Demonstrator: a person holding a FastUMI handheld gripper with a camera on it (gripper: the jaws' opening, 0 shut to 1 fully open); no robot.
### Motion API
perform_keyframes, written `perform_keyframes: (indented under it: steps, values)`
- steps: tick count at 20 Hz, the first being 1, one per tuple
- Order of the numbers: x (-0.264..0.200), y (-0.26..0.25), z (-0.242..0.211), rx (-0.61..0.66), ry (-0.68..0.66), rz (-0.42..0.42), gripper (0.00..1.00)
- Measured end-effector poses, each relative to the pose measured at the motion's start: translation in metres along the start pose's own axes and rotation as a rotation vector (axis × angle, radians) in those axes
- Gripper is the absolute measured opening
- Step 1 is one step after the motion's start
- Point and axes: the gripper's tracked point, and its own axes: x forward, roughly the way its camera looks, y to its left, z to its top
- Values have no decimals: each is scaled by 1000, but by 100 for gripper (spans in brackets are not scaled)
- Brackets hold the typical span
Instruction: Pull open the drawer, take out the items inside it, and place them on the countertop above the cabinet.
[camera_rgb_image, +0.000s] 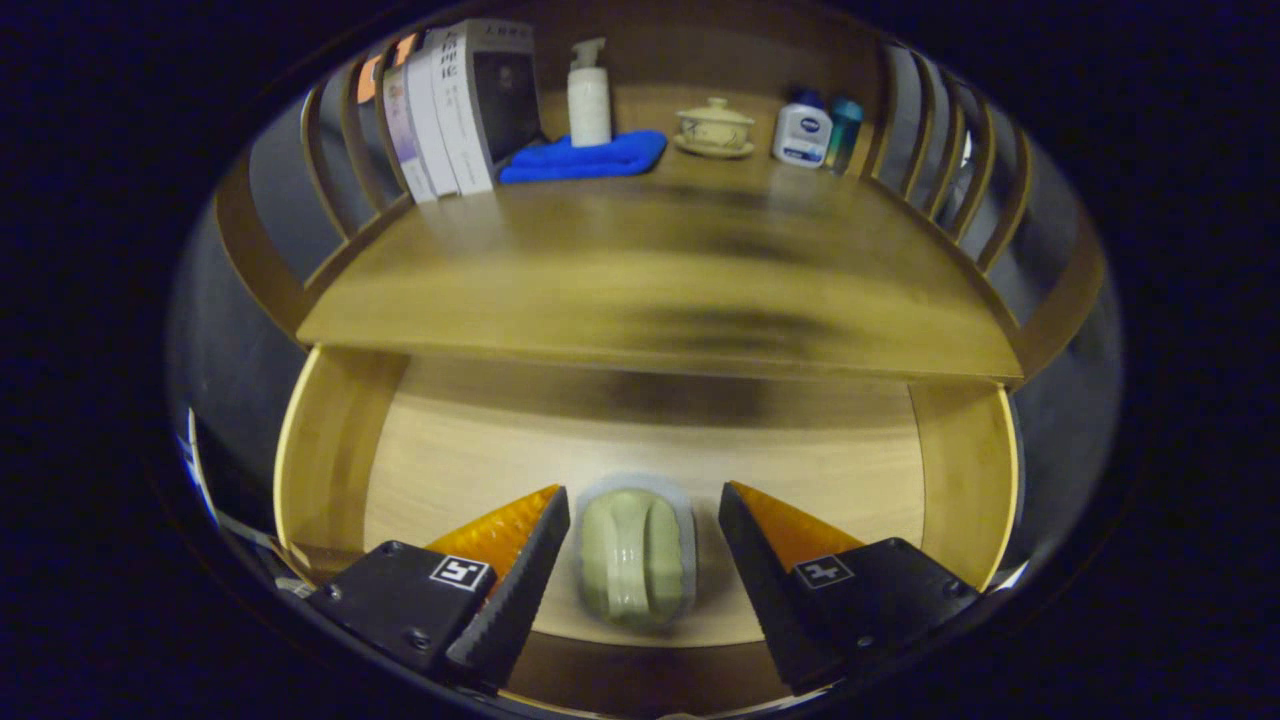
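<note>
The wooden drawer (330, 450) is pulled open below the countertop (650, 290). On its floor lies a pale green rounded item in a clear wrapper (632, 555). My gripper (645, 510) hangs over the drawer, open, with the green item between its two fingers. There is a gap between the item and each finger. The right finger (748, 545) stands farther from it than the left one (540, 545).
At the back of the countertop stand several books (450, 110), a white pump bottle (589, 95) on a folded blue cloth (590, 157), a lidded tea cup on a saucer (715, 127), and two small bottles (815, 130). Curved wooden slats (940, 150) rail both sides.
</note>
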Motion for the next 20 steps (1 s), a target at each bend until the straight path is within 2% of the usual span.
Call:
perform_keyframes:
  steps: [1, 4, 7, 8, 9, 12, 20]
  values:
    - [1, 3, -4, 7, 28, 13, 94]
    - [11, 6, -18, 15, 99, 36, 80]
    - [15, 7, -28, 18, 136, 27, 68]
    - [16, 1, -28, 15, 137, 13, 58]
    - [16, 1, -28, 21, 141, 12, 53]
    - [12, 2, -27, 43, 143, 24, 24]
    - [-25, -5, -19, 123, 94, 97, 19]
